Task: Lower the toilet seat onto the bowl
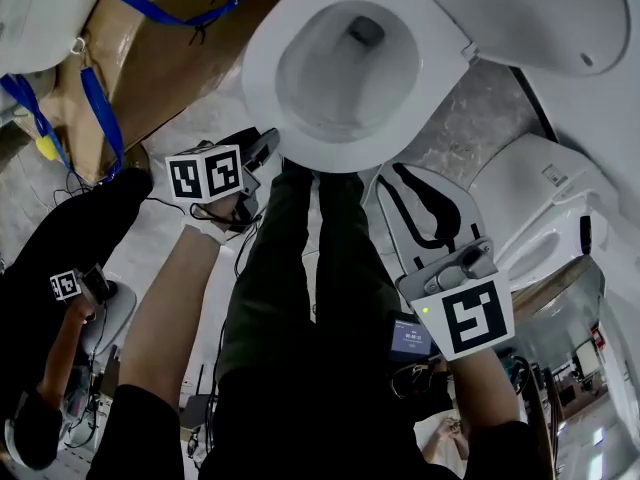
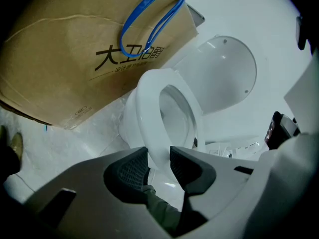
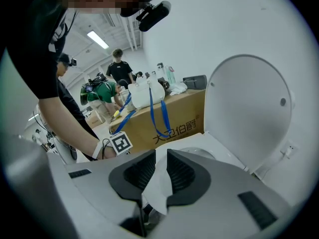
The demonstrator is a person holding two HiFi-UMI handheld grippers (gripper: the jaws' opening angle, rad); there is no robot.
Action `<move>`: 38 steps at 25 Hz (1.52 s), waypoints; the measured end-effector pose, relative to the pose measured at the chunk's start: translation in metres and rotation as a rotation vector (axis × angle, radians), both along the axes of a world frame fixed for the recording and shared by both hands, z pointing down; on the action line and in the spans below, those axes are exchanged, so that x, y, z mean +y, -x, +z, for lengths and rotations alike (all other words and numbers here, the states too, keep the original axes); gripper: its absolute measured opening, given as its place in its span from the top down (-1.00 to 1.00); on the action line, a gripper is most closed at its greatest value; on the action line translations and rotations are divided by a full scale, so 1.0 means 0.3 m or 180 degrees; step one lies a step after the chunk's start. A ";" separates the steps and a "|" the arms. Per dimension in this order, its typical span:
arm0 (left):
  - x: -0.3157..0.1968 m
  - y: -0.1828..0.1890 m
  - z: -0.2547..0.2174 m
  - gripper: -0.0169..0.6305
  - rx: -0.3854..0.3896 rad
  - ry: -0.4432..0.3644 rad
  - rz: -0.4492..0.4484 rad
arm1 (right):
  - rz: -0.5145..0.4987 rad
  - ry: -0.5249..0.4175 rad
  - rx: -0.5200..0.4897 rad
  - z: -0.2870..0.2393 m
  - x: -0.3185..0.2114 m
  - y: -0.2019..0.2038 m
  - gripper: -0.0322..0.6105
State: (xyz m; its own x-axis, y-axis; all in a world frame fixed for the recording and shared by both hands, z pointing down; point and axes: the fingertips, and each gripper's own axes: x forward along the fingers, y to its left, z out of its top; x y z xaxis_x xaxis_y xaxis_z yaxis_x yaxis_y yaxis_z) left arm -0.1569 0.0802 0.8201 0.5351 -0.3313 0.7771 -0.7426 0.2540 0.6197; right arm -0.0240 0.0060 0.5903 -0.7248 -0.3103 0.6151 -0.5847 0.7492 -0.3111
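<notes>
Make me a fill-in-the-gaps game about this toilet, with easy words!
1. The toilet seat is ___, resting flat on the bowl.
2. The lid behind the seat stands ___.
3. The straps around the cardboard box are the colour ___.

Missing words: down; up; blue.
</notes>
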 end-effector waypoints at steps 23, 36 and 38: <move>0.022 0.012 0.204 0.50 -0.0213 0.0159 -0.0081 | -0.0027 0.0277 0.0033 0.131 0.037 -0.030 0.63; 0.025 0.010 0.252 0.50 -0.0315 0.0297 0.0231 | -0.0171 0.0219 0.0009 0.113 0.036 -0.045 0.63; 0.025 0.011 0.256 0.50 -0.0342 0.0302 0.0380 | -0.0152 0.0230 0.0041 0.113 0.036 -0.051 0.63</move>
